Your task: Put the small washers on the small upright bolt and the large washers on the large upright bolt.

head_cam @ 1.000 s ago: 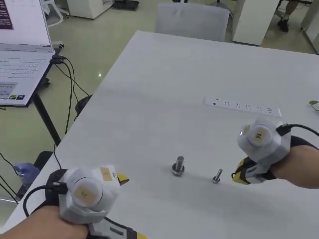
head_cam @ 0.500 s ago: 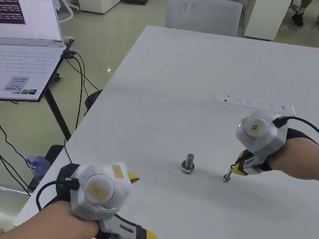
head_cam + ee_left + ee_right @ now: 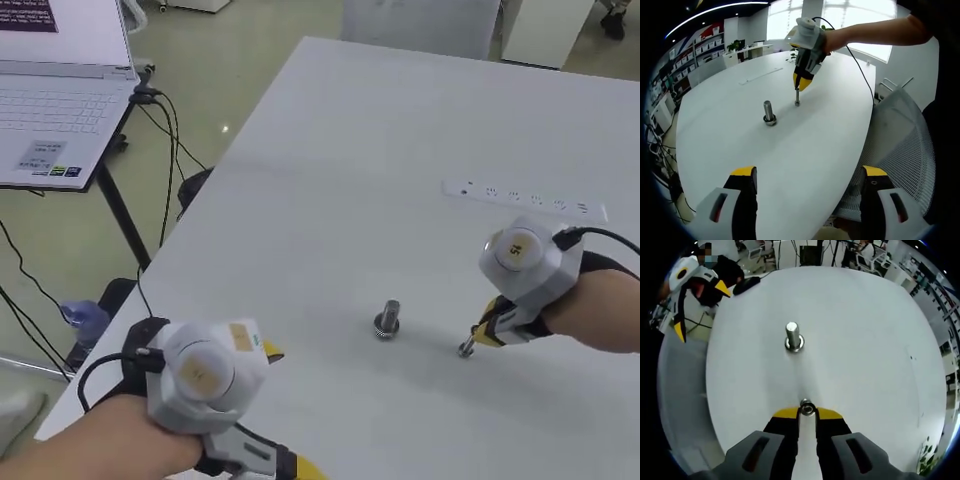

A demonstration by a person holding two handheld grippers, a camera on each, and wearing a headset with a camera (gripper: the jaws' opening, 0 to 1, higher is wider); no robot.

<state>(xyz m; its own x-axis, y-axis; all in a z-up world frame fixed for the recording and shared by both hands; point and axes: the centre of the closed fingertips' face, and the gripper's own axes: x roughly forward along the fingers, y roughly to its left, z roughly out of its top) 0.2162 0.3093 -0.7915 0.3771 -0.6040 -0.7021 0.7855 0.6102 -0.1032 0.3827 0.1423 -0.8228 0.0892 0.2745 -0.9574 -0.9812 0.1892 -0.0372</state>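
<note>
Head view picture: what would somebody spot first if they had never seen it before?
Two shiny bolts stand alone on the big white table: the large silver upright bolt in the middle and the small silver upright bolt just to its right. The yellow-tipped right gripper is closed around the small bolt's top. The left gripper hangs open by the table's near edge.

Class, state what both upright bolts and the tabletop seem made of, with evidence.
Large upright silver bolt: likely steel, bright glints. Small upright silver bolt: likely steel too, grey sheen. White matte tabletop: perhaps laminate, evenly dull.
</note>
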